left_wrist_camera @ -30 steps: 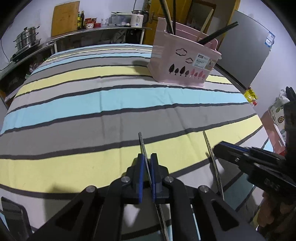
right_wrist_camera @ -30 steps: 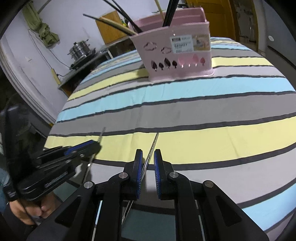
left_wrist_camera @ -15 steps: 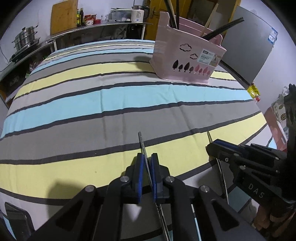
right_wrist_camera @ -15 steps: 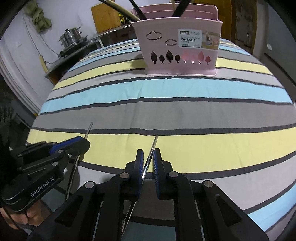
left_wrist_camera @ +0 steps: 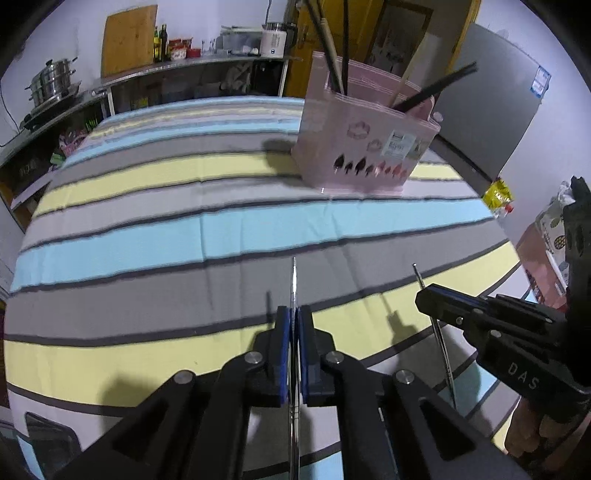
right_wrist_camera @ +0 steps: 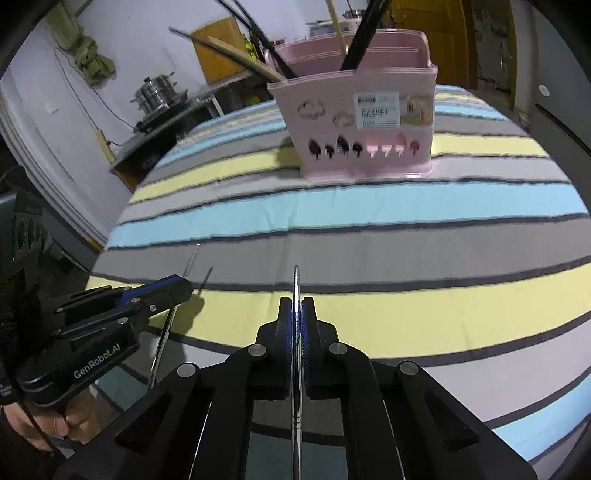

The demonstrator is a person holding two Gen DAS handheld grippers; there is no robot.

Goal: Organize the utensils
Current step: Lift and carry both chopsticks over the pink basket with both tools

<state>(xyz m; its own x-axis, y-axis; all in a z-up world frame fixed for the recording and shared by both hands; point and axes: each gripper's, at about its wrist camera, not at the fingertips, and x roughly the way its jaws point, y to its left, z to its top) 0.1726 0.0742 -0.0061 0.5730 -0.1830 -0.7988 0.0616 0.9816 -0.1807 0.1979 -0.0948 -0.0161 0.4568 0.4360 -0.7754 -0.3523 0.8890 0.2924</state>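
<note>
Now each gripper pinches 1 metal chopstick between its pads.

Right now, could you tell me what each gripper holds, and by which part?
Each holds a thin metal chopstick partway along its length: left gripper one chopstick, right gripper another.

Shiny metal chopstick, matt pink plastic basket, striped cloth.

The basket stands on the tablecloth, chopsticks inside.
</note>
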